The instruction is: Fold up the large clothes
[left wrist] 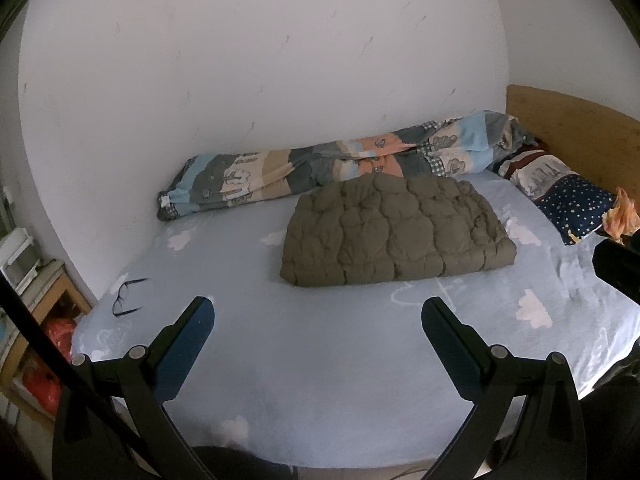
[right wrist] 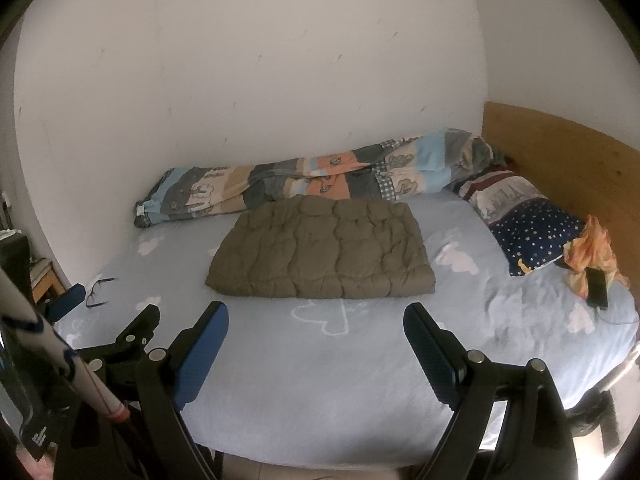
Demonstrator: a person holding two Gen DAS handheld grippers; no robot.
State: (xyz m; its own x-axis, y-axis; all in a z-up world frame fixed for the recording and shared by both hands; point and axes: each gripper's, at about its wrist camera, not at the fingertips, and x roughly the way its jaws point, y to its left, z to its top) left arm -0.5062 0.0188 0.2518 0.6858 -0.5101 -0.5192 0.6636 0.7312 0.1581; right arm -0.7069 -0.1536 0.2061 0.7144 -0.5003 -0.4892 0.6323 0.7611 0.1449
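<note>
**A:** Look there, both hands are held back off the near edge of the bed. The left gripper has its fingers spread wide, nothing between them. The right gripper is the same, splayed and empty.

**B:** And the garment?

**A:** The olive quilted coat lies dead ahead of both grippers, well apart from the fingertips, squared into a flat packet in the middle of the mattress. I'd say it looks folded already, which would explain why nobody is pinching it.

**B:** What's behind it?

**A:** A rolled patchwork duvet pushed beyond the coat against the wall, probably to keep the middle free for folding. Off to the right of the grippers sits a starry pillow by the headboard, with an orange cloth and a phone next to it.

**B:** Anything on the left?

**A:** A pair of glasses, ahead and left of the left gripper, set clear of the coat so they don't get crushed, I'd guess.
</note>
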